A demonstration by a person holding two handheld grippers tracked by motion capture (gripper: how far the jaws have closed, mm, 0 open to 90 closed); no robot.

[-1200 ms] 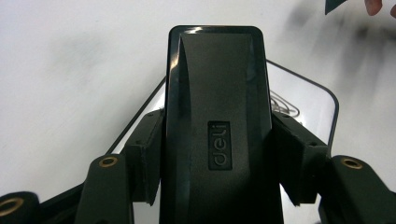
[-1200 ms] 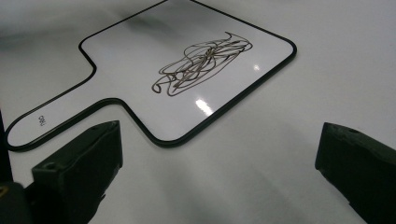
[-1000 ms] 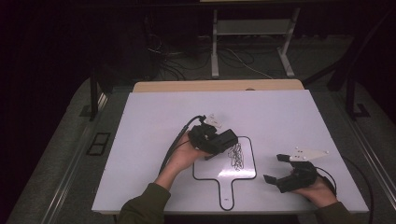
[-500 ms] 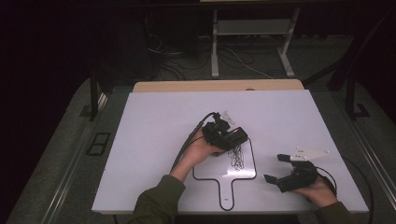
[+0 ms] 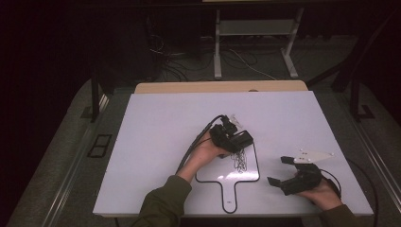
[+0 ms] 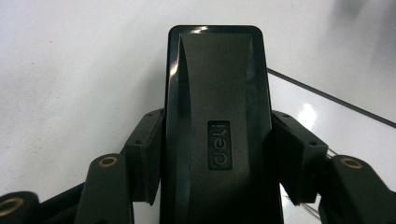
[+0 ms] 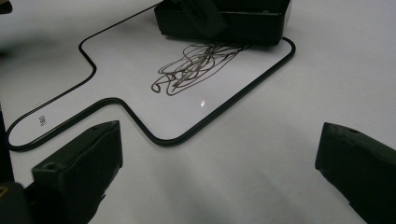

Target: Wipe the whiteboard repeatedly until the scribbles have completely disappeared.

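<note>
The left gripper [image 5: 235, 140] clamps the black eraser [image 6: 217, 126] over the scribble [image 7: 198, 65] on the whiteboard [image 5: 208, 177] to wipe it, while the right gripper [image 5: 283, 172] waits open beside.

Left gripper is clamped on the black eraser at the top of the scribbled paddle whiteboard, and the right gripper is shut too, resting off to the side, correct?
Not quite: the right gripper is open, its jaws standing wide apart with nothing between them, as the right gripper view shows. The left gripper is clamped on the black eraser at the top of the scribbled whiteboard.
</note>
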